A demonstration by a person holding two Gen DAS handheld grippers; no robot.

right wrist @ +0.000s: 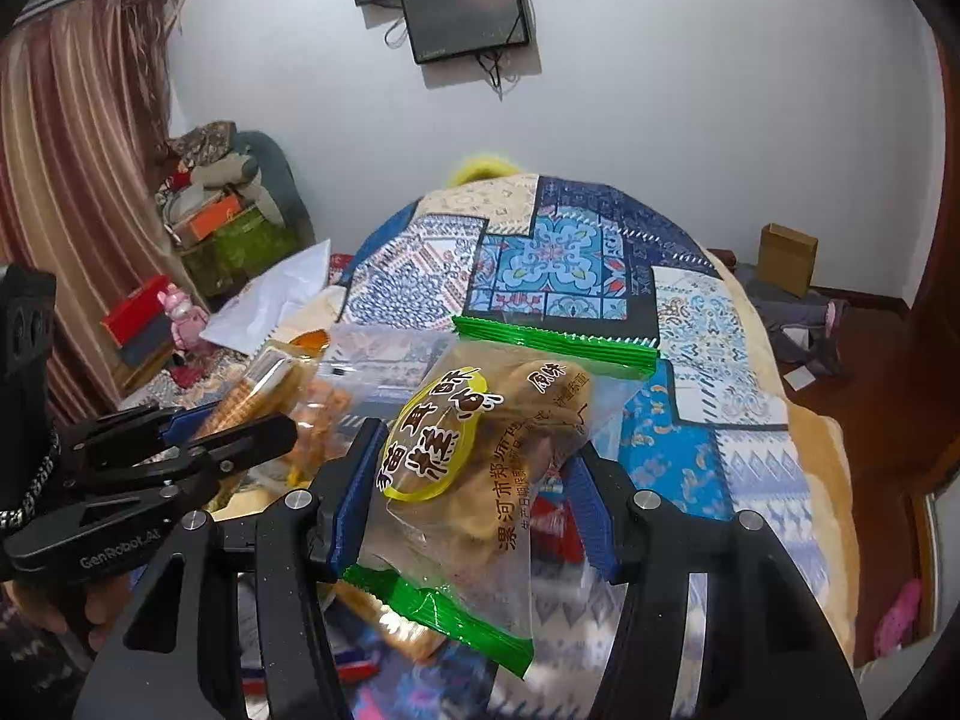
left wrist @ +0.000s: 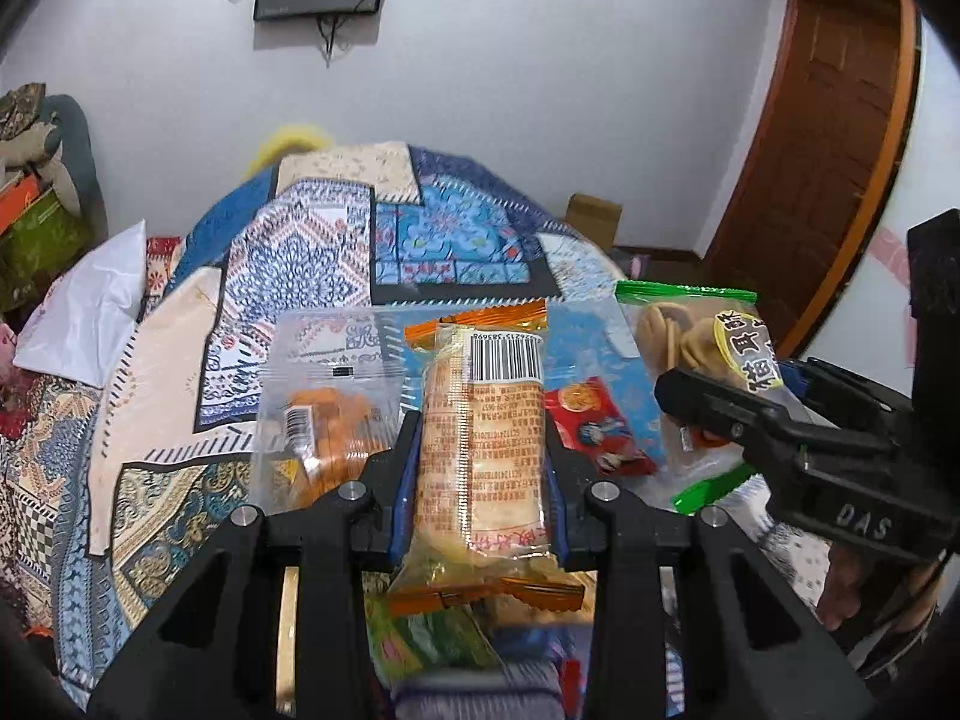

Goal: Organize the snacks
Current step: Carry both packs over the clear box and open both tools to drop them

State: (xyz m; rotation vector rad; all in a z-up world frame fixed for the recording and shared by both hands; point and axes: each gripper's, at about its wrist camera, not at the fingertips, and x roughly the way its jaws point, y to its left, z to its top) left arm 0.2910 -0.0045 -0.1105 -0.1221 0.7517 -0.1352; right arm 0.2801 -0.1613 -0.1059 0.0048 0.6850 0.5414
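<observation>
My left gripper (left wrist: pixel 480 450) is shut on an orange-ended cracker pack (left wrist: pixel 483 444), held upright above the bed. It also shows in the right wrist view (right wrist: pixel 258 390), in the left gripper (right wrist: pixel 234 420). My right gripper (right wrist: pixel 474 480) is shut on a green-edged clear bag of brown cookies (right wrist: pixel 480 468) with a yellow label. That bag also shows in the left wrist view (left wrist: pixel 690 342), in the right gripper (left wrist: pixel 720 396). A clear bag of orange snacks (left wrist: pixel 327 414) and a small red packet (left wrist: pixel 600 426) lie below on the bed.
A patchwork quilt (left wrist: pixel 420 228) covers the bed. A white paper bag (left wrist: pixel 90 306) lies at its left. More snack packs (left wrist: pixel 420 642) lie near the bottom edge. Boxes (right wrist: pixel 228 228) are stacked at the left wall, a cardboard box (right wrist: pixel 786 258) on the floor at right.
</observation>
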